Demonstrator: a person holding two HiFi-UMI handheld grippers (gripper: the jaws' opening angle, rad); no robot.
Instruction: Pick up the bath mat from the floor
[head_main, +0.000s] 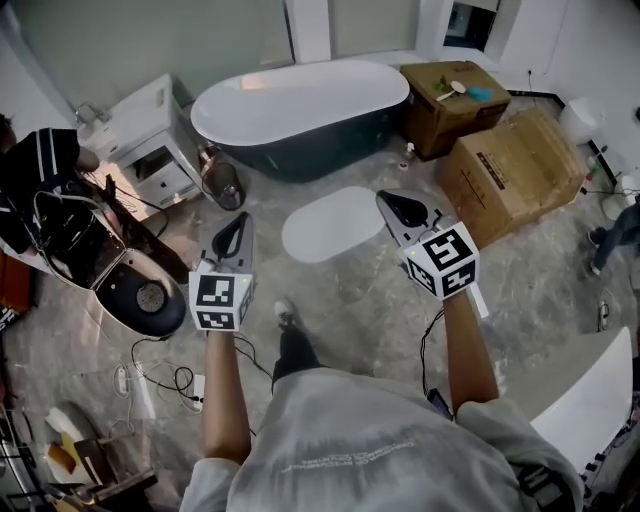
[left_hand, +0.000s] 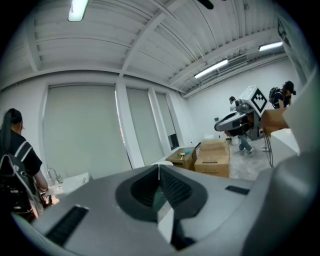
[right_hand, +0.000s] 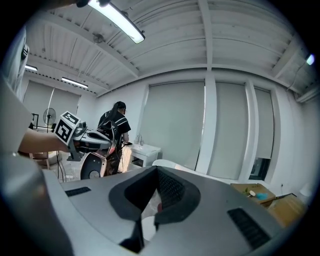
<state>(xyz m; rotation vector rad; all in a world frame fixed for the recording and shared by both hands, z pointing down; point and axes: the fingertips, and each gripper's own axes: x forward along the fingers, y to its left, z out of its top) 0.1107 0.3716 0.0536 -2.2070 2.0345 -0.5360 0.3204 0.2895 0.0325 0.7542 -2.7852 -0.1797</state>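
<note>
Bath mat (head_main: 335, 224), white oval, flat on grey marbled floor (head_main: 385, 300).

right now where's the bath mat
In the head view the white bath mat lies flat on the floor near the middle, just in front of the bathtub and left of the cardboard boxes.

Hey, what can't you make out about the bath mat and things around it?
- Head view: the bath mat is too small to show texture or thickness; the right gripper covers its right end.
- Left gripper view, right gripper view: each gripper's own body blocks the floor, so the mat cannot be picked out.
- Head view: print on the cardboard box is too small to read.
</note>
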